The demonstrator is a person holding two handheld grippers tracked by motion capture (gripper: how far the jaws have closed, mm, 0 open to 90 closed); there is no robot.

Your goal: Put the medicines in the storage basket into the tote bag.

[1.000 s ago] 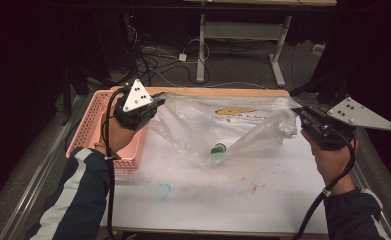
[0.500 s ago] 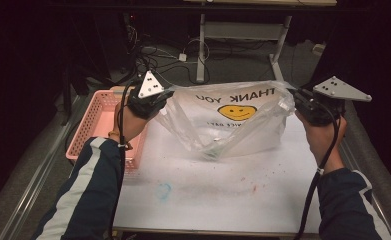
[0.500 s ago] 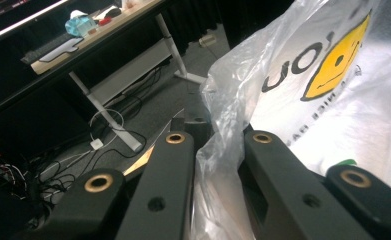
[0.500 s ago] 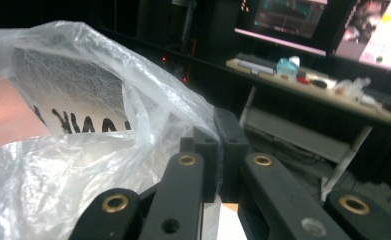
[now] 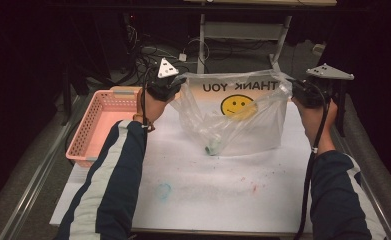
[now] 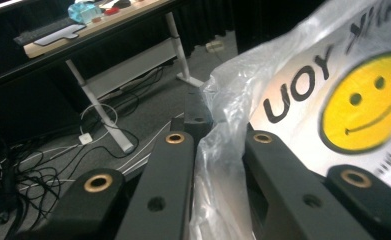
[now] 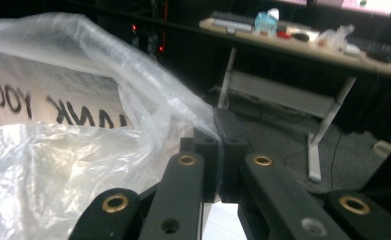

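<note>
left hand-held gripper (image 5: 175, 86), right hand-held gripper (image 5: 294, 89), clamping plastic bag (image 5: 243, 120)

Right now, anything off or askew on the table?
Mostly fine. The plastic bag, pinched by the left gripper and right gripper, reads mirrored from the high view. A small greenish item sags in its low corner. The white tabletop has faint teal and red stains.

Plastic bag (image 5: 243, 117): clear film, black mirrored "THANK YOU" lettering, yellow smiley face with black features.
Basket (image 5: 97, 131): salmon-pink lattice, at 9 o'clock.
Table (image 5: 223, 190): white, faint teal ring stain and red specks toward 6 o'clock.
Sleeves (image 5: 108, 190): navy with white stripe.
Gripper jaws: black with brass-coloured rivets.
</note>
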